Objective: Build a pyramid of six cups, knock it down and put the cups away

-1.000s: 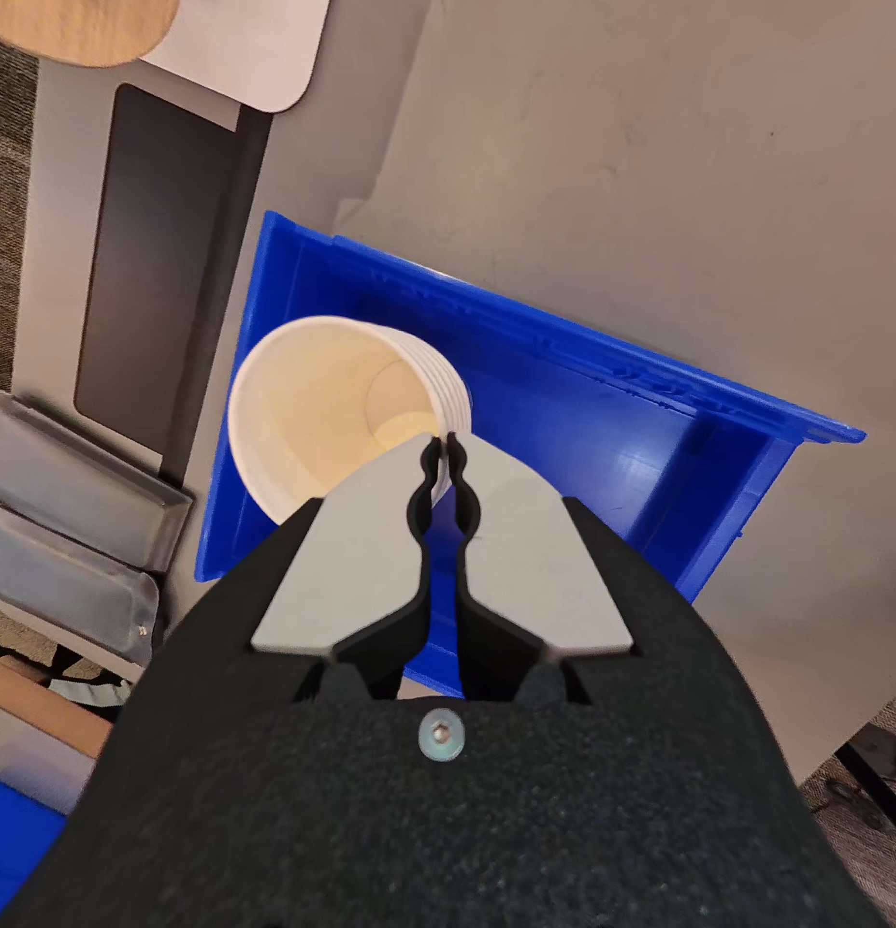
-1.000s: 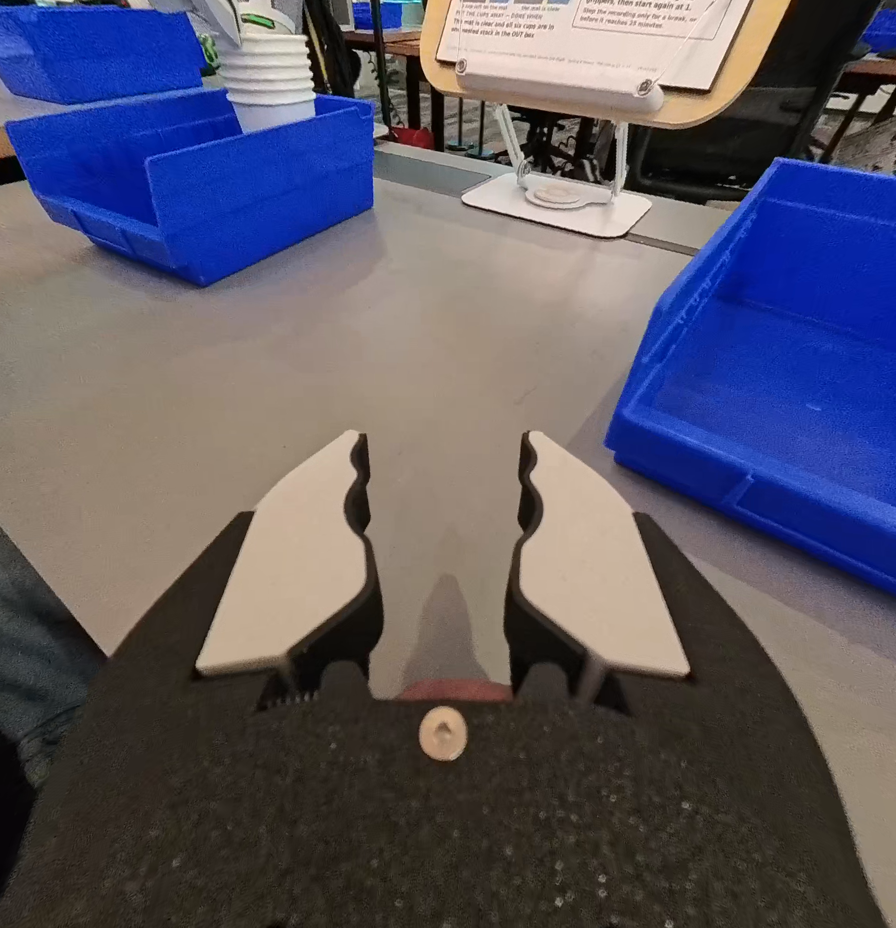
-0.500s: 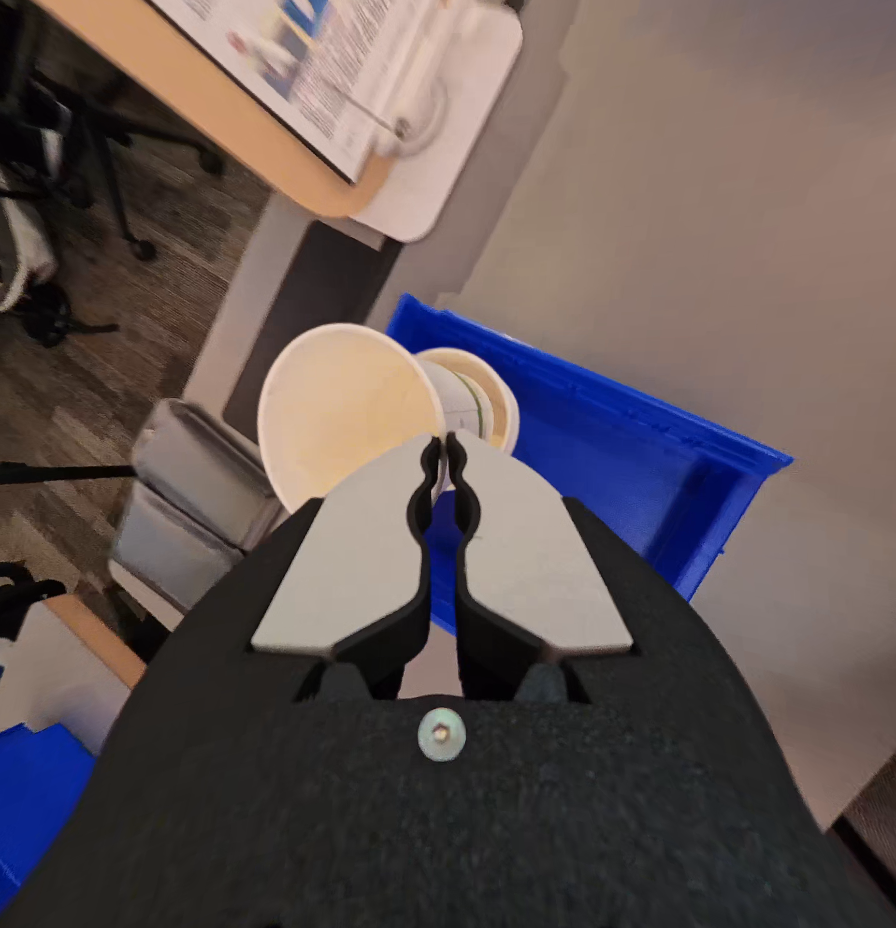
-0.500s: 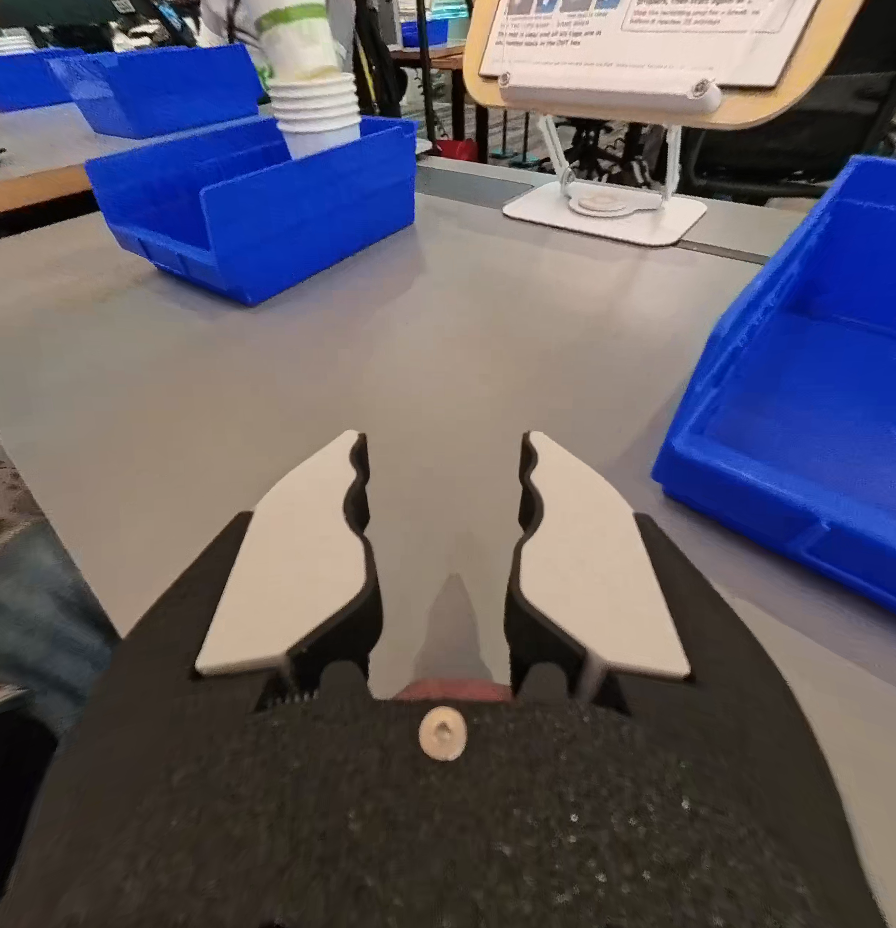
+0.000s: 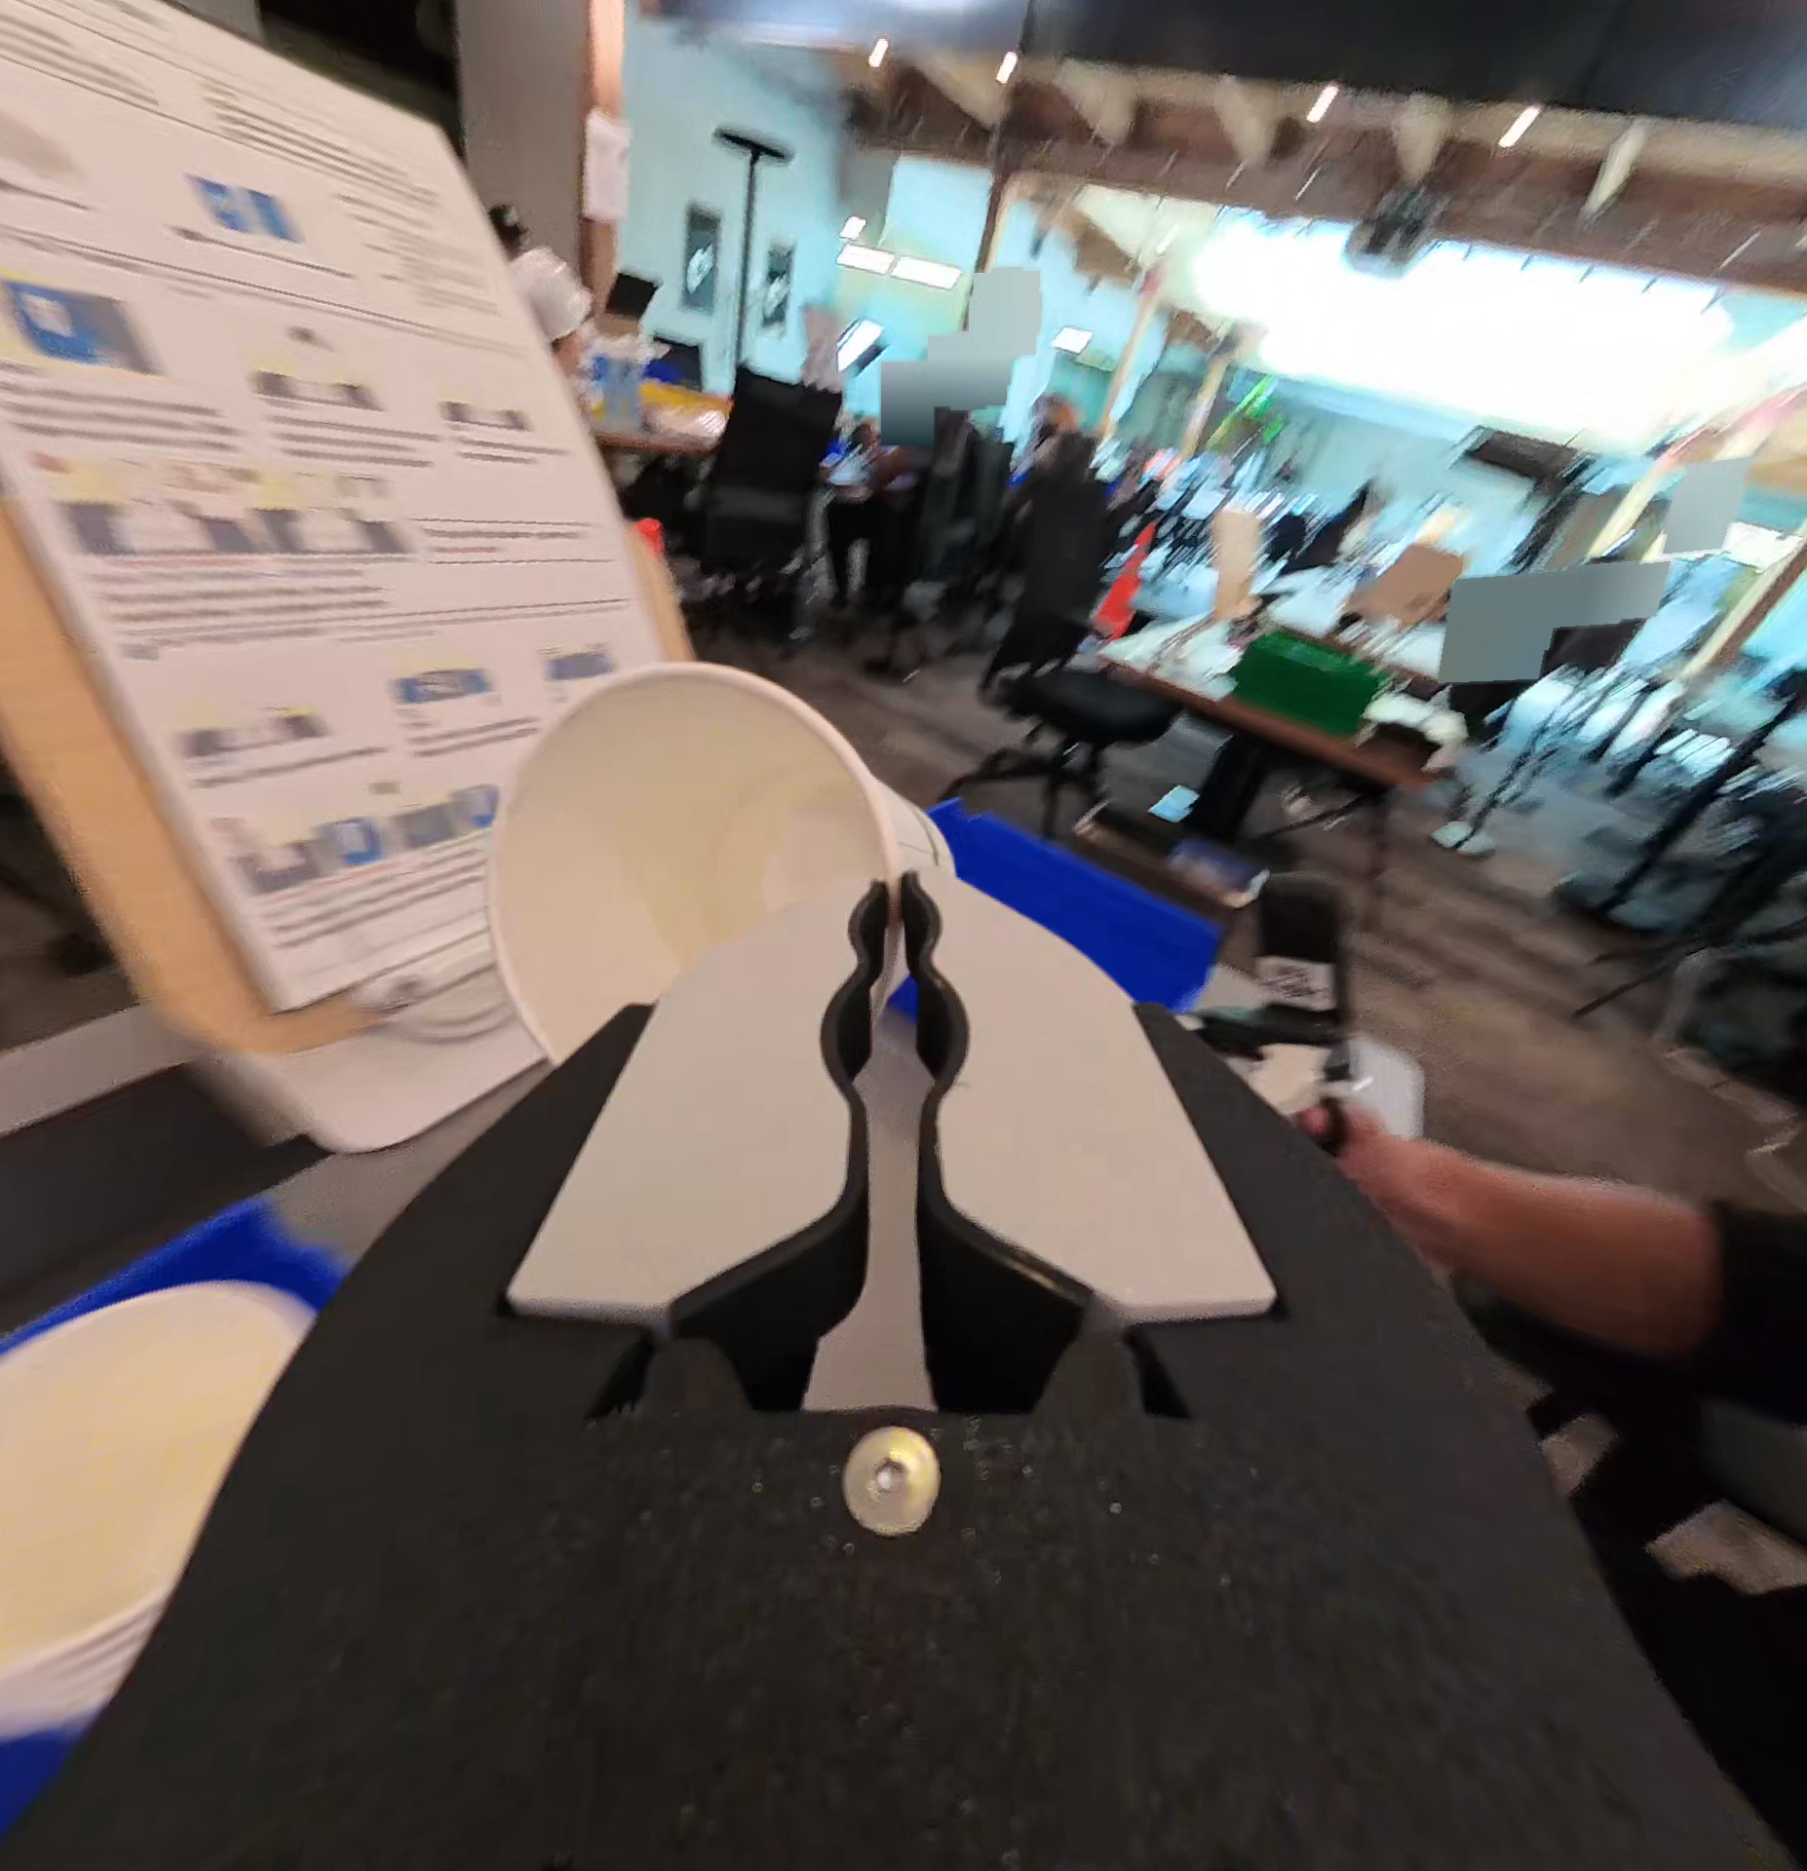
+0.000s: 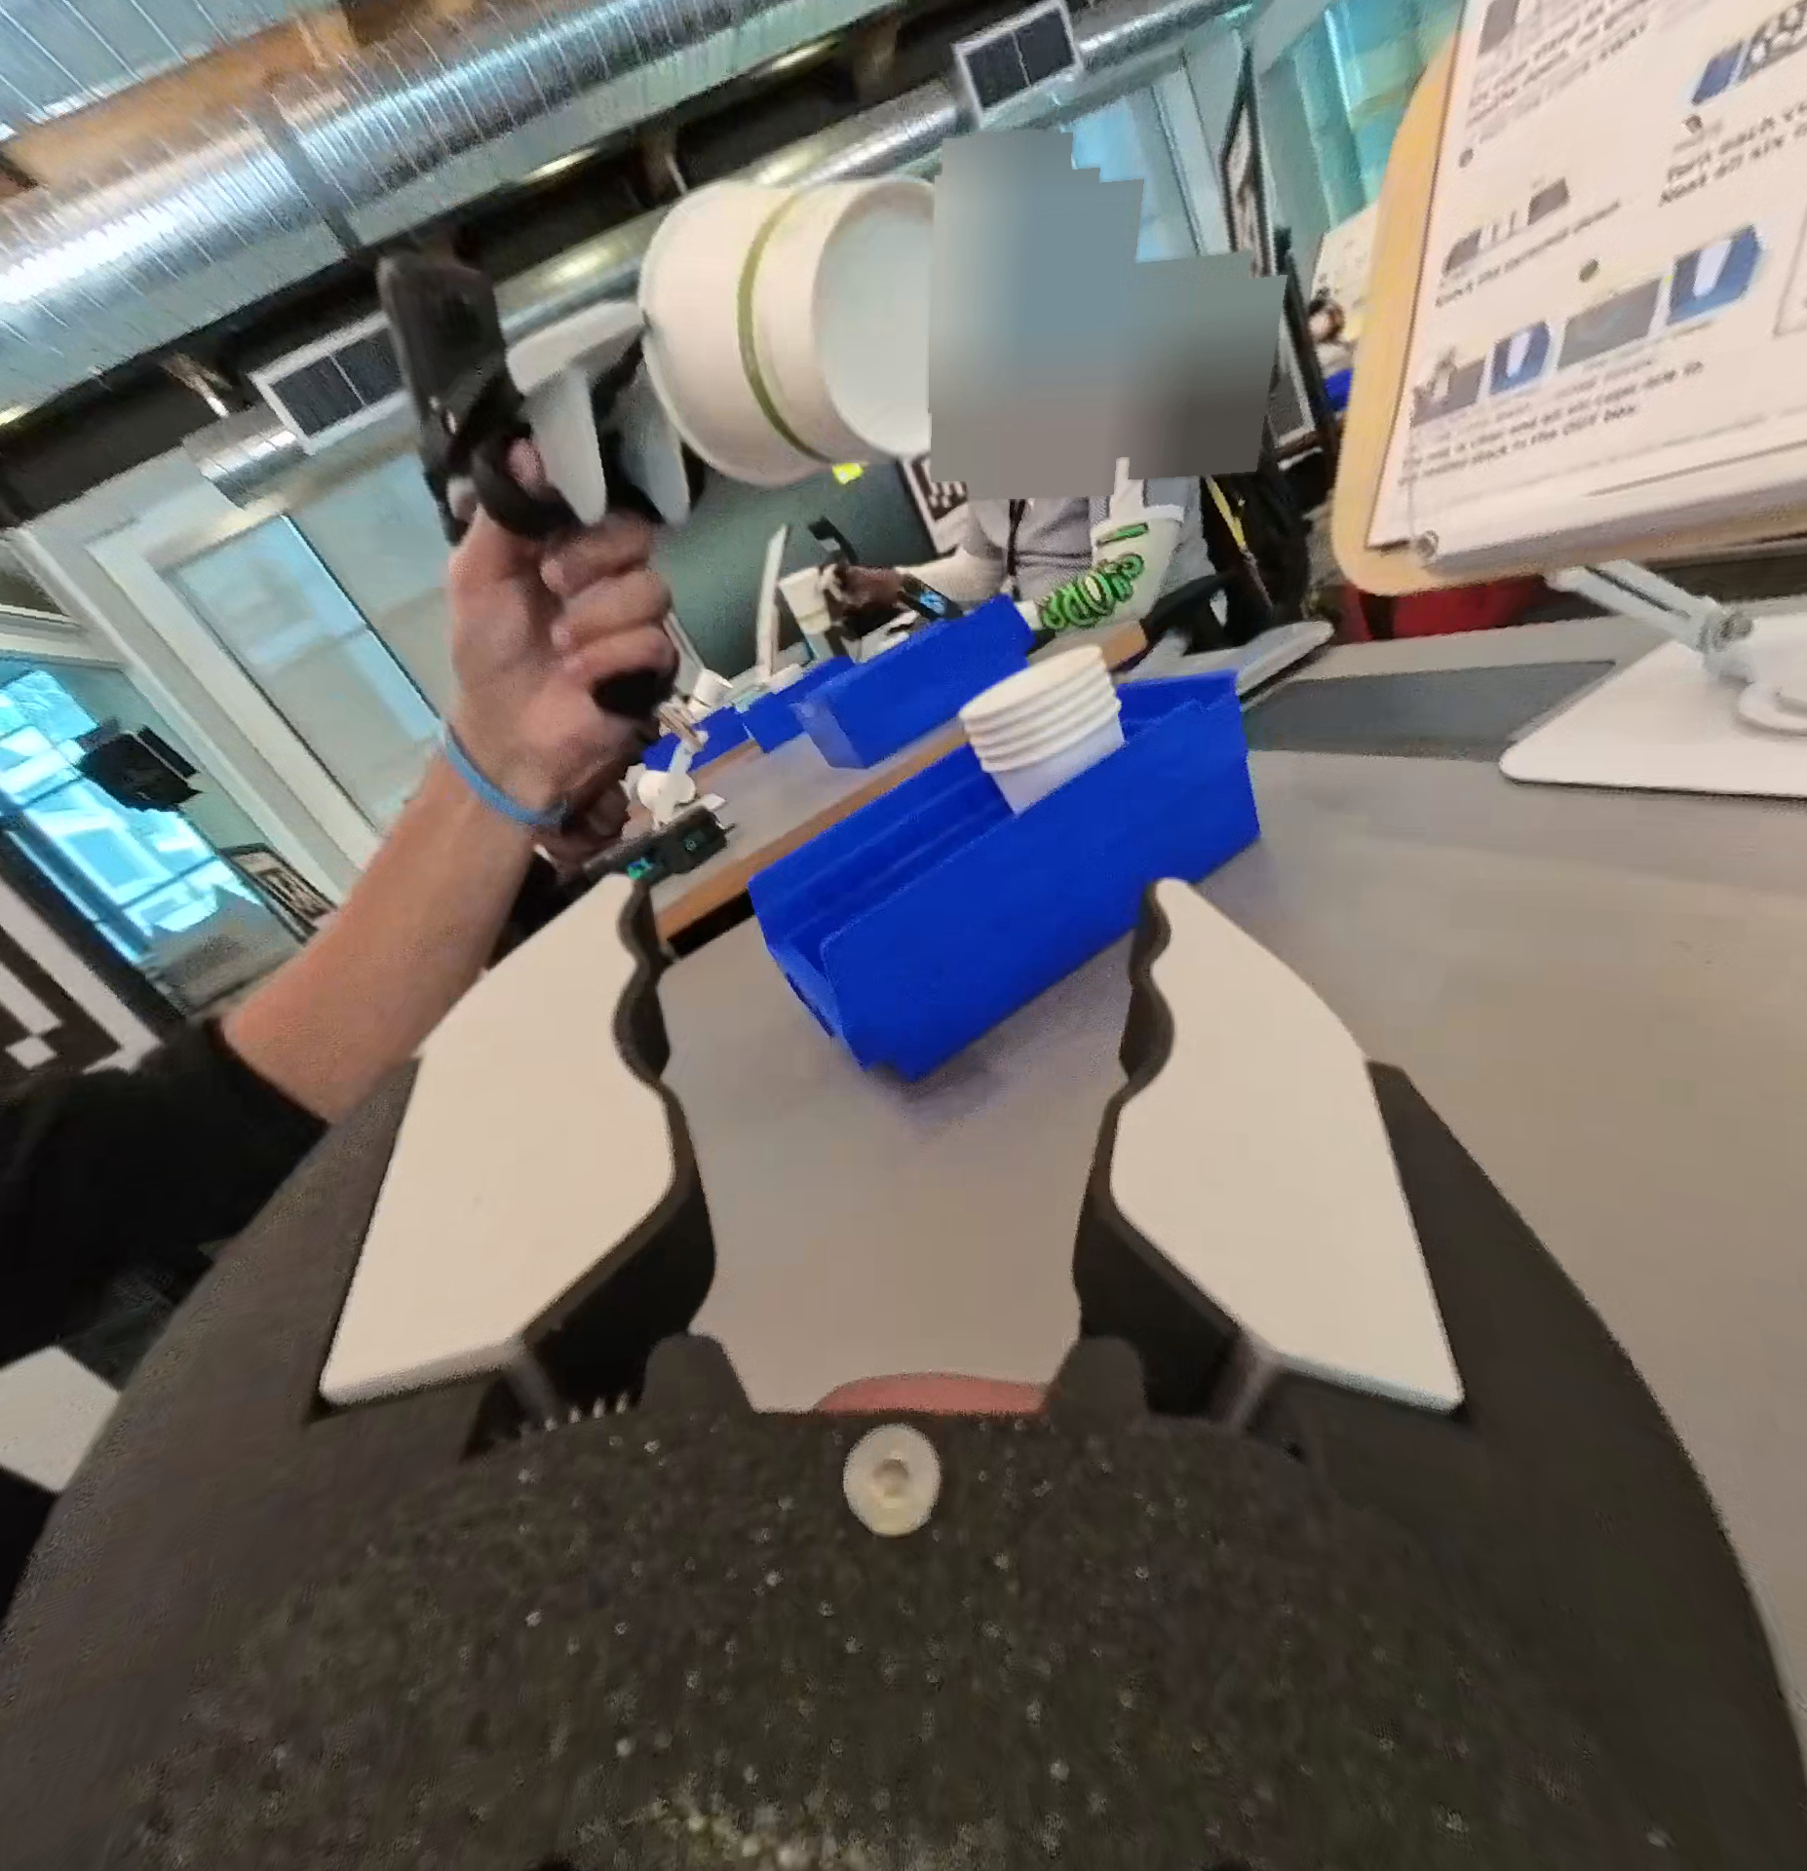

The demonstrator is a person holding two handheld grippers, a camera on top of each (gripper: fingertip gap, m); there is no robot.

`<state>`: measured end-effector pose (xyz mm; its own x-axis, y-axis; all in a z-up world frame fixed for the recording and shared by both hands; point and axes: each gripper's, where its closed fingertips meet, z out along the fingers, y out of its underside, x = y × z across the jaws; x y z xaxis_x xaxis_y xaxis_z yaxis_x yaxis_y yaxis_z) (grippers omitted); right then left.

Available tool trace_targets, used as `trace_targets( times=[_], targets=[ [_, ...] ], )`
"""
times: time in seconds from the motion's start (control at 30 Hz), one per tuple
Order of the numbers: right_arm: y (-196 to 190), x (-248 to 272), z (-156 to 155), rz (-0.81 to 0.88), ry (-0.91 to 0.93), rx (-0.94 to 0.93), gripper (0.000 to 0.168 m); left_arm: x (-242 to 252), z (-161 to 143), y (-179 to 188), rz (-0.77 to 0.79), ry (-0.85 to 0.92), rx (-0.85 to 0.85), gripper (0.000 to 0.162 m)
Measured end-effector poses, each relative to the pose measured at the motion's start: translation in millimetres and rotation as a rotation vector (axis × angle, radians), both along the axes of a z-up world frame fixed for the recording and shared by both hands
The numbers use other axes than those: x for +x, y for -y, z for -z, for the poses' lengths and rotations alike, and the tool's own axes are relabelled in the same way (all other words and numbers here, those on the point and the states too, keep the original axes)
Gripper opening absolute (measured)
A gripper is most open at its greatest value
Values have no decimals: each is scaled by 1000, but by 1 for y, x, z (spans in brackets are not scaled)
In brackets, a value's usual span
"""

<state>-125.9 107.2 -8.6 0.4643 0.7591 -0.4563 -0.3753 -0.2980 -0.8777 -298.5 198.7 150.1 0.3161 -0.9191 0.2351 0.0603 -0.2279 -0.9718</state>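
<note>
My left gripper is shut on the rim of one white paper cup, held in the air with its mouth towards the camera. In the right wrist view the same cup shows lying sideways, high above the table, in the left gripper. The stack of white cups stands in a blue bin; it also shows at the lower left of the left wrist view. My right gripper is open and empty, low over the grey table, pointing at that bin.
An instruction board on a white stand is at the table's back edge, also close on the left in the left wrist view. A second blue bin lies beyond the held cup. People, chairs and other tables fill the background.
My left gripper has pulled one cup off the stack, lifted it high out of the bin and tilted up. My right gripper has swung left to face the bin, still open.
</note>
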Motion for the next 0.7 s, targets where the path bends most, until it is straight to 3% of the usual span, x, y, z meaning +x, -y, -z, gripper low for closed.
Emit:
trace_targets(
  times=[0.17,0.33,0.37,0.47,0.6,0.63,0.7],
  targets=[
    [-17,-2,-30,-141,-190,1,100,76,33,45,156,140,-90,2],
    [-18,7,-29,-112,-102,42,106,122,66,76,267,151,-150,2],
    [-16,8,-28,-121,-93,40,105,128,72,80,282,135,-157,2],
    [-14,15,-21,-125,-83,26,77,137,86,89,326,123,-177,2],
    [-14,17,-8,-147,-72,-25,77,137,100,91,309,64,-181,3],
    [-16,18,-6,-130,-62,-35,77,136,104,90,294,45,-186,5],
    [-18,21,-5,-108,-56,-46,77,129,111,93,262,22,-206,40]
  ],
)
